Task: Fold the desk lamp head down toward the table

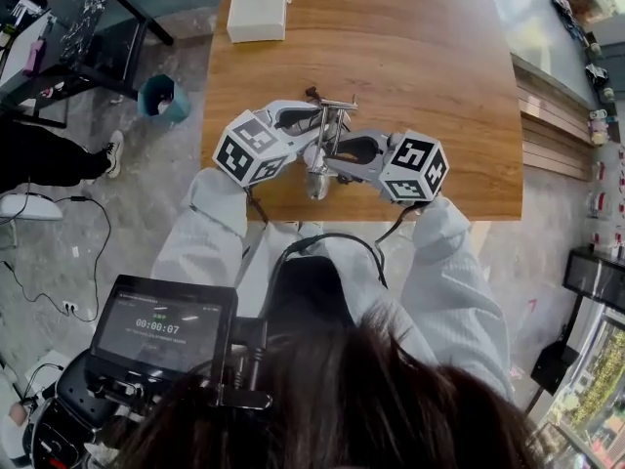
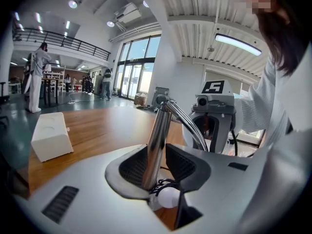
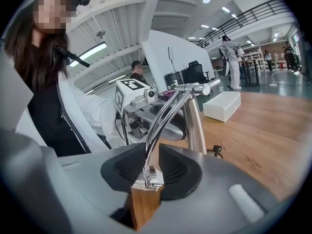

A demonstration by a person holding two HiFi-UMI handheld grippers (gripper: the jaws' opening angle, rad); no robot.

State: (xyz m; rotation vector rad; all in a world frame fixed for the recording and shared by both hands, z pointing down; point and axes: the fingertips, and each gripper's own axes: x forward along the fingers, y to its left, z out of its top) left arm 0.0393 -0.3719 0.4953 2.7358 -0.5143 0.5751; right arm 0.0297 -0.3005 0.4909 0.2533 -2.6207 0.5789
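Observation:
A chrome desk lamp (image 1: 330, 125) stands near the front edge of the wooden table (image 1: 420, 57). My left gripper (image 1: 311, 117) comes from the left, and in the left gripper view (image 2: 157, 165) its pads are shut on the lamp's thick upright post (image 2: 159, 130), with a white bulb (image 2: 169, 197) just below. My right gripper (image 1: 330, 160) comes from the right. In the right gripper view (image 3: 150, 168) its pads are shut on the thin curved arm rods (image 3: 163, 118), above a wooden piece with a metal bracket (image 3: 145, 204). The post (image 3: 196, 126) rises just behind.
A white box (image 1: 258, 3) lies at the table's far edge, also seen as the white box (image 2: 50, 136) in the left gripper view. A blue bin (image 1: 163, 98) stands on the floor left of the table. People stand in the hall behind.

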